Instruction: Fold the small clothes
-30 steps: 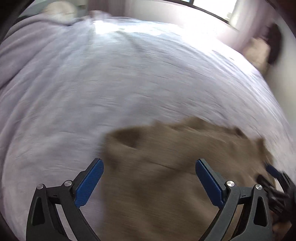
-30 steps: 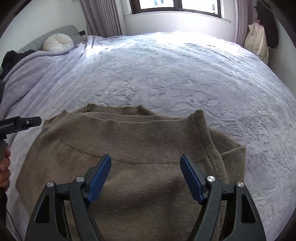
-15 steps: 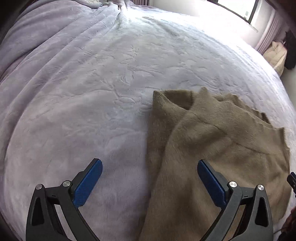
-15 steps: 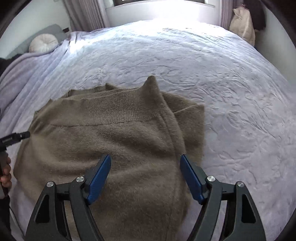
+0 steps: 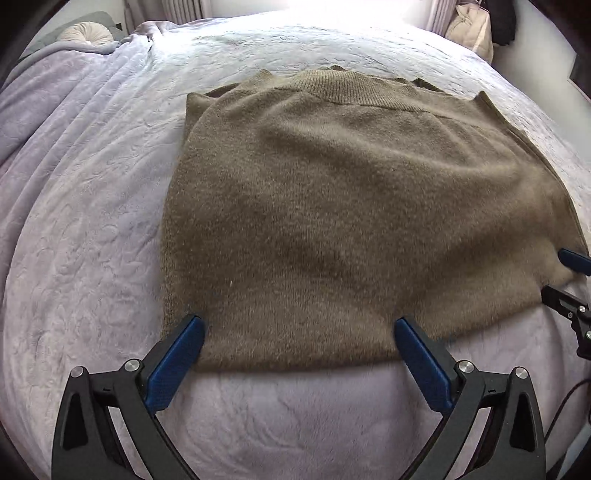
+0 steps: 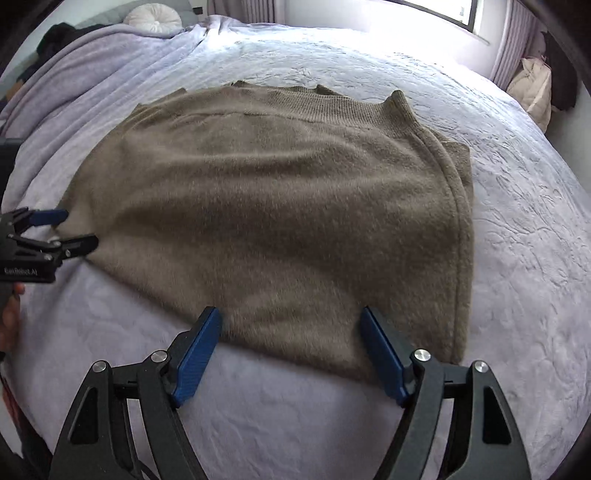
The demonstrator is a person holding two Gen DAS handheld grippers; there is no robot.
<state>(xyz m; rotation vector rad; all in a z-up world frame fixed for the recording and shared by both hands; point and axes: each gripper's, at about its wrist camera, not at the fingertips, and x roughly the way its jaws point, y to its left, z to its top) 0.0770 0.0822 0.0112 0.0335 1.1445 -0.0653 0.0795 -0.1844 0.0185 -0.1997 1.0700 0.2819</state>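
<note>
A brown knit sweater (image 5: 351,206) lies flat on the lilac bedspread (image 5: 81,229), ribbed band at the far side; it also shows in the right wrist view (image 6: 280,206), with a sleeve folded under its right side. My left gripper (image 5: 299,332) is open and empty at the sweater's near edge. My right gripper (image 6: 291,325) is open and empty at the near edge further right. Each gripper shows at the side of the other's view: the right gripper (image 5: 572,284), the left gripper (image 6: 70,229).
A round pillow (image 6: 155,18) and a dark garment (image 6: 59,33) lie at the head of the bed, far left. A cream bag (image 6: 532,88) and dark clothing (image 6: 561,74) sit by the wall at the right. A window (image 6: 443,7) is beyond the bed.
Both grippers have pulled back toward me to the sweater's near edge. The sweater now lies spread flat, and the whole of it shows in both views.
</note>
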